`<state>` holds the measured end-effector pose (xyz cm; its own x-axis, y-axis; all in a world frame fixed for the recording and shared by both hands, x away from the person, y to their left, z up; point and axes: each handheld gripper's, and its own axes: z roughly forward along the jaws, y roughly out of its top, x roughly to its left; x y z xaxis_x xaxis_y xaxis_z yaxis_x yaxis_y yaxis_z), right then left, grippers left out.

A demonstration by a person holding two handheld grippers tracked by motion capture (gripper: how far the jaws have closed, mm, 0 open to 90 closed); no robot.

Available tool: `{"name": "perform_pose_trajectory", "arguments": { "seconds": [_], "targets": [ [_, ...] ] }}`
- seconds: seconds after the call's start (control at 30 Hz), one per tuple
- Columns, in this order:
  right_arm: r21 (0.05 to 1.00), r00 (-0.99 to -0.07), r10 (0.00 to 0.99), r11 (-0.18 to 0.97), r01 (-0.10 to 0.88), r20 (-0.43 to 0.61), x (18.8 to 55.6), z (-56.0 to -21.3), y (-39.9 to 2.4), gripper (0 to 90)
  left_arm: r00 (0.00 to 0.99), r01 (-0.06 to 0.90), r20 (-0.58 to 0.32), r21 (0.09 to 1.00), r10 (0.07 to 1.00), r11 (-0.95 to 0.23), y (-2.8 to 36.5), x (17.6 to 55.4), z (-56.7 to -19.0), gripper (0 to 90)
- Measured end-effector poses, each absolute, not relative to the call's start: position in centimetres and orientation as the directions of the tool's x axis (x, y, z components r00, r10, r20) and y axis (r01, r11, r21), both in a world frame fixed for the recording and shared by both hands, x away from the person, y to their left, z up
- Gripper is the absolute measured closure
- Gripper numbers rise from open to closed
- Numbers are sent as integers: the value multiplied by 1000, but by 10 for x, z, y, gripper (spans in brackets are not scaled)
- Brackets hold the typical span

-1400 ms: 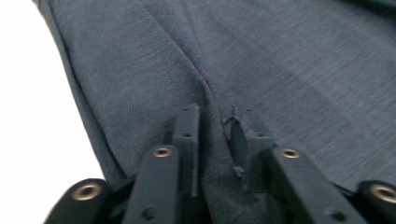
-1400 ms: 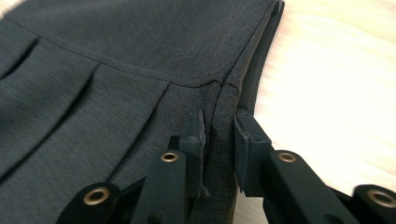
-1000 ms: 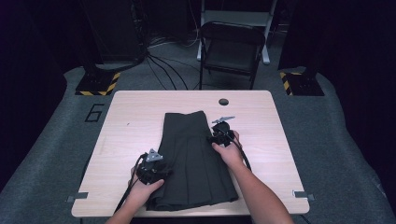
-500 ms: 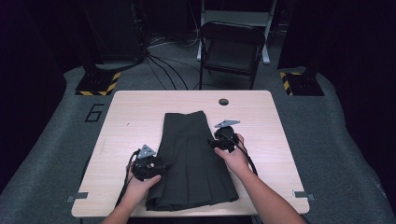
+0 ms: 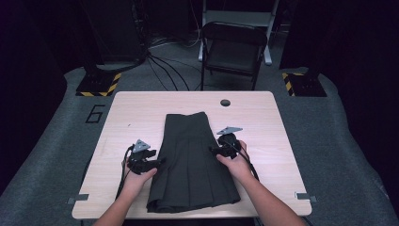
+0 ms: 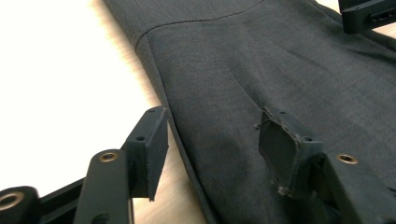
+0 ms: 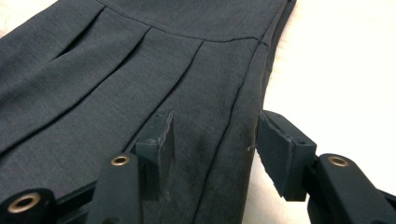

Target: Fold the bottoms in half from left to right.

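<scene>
Flanking the dark skirt — left tongs, right tongs, jaws just spreading, gripping nothing.

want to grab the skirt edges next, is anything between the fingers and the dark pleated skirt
Nothing visible. The dark grey pleated fabric skirt lies flat on the light wooden table. The left gripper and right gripper have just been opening, each straddling a side edge of the skirt without pinching it.

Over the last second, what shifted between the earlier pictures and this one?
The left gripper slid outward from on top of the skirt to its left edge; the right gripper eased toward the right edge. Both have just been opening, each straddling a skirt edge without pinching it. The skirt stayed flat on the table.
</scene>
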<state>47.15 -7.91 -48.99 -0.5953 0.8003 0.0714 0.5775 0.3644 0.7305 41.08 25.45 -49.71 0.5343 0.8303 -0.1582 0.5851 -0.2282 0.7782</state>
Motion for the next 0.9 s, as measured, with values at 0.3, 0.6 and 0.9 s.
{"name": "perform_pose_trajectory", "arguments": {
  "seconds": [0.3,0.6,0.9],
  "targets": [
    [723,-575,814,350,595,79,492,-487,-73,400,516,585,-159,783,842,-210,258,444,-493,401],
    [709,-558,825,339,618,92,501,-496,-69,381,492,606,-128,761,861,-233,246,469,-493,416],
    [704,-545,830,318,635,117,504,-505,-76,332,482,625,-155,751,862,-214,237,478,-506,394]
  ]
}}
